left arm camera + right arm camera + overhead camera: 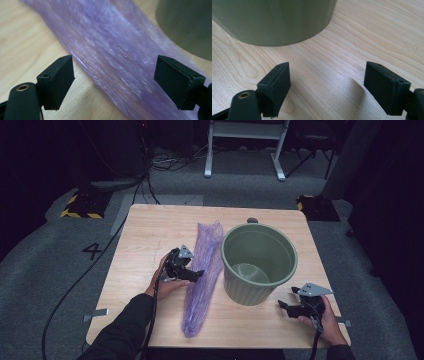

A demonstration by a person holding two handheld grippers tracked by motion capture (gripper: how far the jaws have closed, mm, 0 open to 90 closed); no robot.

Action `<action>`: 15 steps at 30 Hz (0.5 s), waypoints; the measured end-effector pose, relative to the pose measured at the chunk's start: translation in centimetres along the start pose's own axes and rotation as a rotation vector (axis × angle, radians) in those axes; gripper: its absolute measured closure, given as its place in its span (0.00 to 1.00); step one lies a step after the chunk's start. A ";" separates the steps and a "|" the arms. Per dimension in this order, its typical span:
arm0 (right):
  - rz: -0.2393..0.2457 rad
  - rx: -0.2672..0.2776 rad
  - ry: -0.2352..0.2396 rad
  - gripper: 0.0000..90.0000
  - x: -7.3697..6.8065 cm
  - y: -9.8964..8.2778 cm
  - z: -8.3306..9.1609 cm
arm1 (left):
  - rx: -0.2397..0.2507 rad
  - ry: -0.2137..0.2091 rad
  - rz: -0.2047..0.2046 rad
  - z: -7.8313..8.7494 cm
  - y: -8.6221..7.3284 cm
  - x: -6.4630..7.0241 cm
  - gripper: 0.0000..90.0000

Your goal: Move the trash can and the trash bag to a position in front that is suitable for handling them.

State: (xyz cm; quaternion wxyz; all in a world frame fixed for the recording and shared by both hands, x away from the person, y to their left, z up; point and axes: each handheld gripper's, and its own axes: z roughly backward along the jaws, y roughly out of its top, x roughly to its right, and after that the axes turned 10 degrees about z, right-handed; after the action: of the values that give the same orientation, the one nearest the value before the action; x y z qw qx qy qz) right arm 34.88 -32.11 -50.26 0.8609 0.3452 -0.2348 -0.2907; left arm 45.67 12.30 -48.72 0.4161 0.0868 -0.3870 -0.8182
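A long, flat purple plastic bag (202,272) lies lengthwise on the wooden table (140,245), just left of an empty green ribbed bin (259,262). My left gripper (196,275) stands open at the bag's left edge, about halfway along it. In the left gripper view the bag (117,57) runs across between and beyond the wide-apart jaws, with the bin wall (187,22) at upper right. My right gripper (284,304) is open near the table's front right, apart from the bin. The right gripper view has bare wood between its jaws and the bin's base (274,20) ahead.
Black cables trail from both grippers off the table's front edge. A dark knob (252,220) sits at the far table edge behind the bin. Beyond the table are grey floor, a white frame's legs (245,150) and yellow-striped stands (80,207).
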 end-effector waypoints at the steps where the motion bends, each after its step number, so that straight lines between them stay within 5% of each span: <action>1: 0.000 0.000 0.000 0.24 0.0 0.0 0.0 | -0.018 -0.010 0.012 -0.4 0.0 -0.1 0.18; 10: -0.001 0.002 0.003 0.24 0.0 0.0 0.0 | -0.044 0.027 0.028 -1.1 -0.2 -0.3 0.24; 15: -0.001 0.005 0.006 0.25 0.0 -0.1 0.0 | -0.016 0.043 -0.019 -0.2 -1.0 -0.6 0.59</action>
State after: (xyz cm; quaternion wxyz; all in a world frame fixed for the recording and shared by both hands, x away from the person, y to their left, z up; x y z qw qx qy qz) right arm 34.85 -32.15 -50.30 0.8606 0.3483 -0.2329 -0.2896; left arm 45.52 13.01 -49.68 0.4174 0.1046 -0.3704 -0.8232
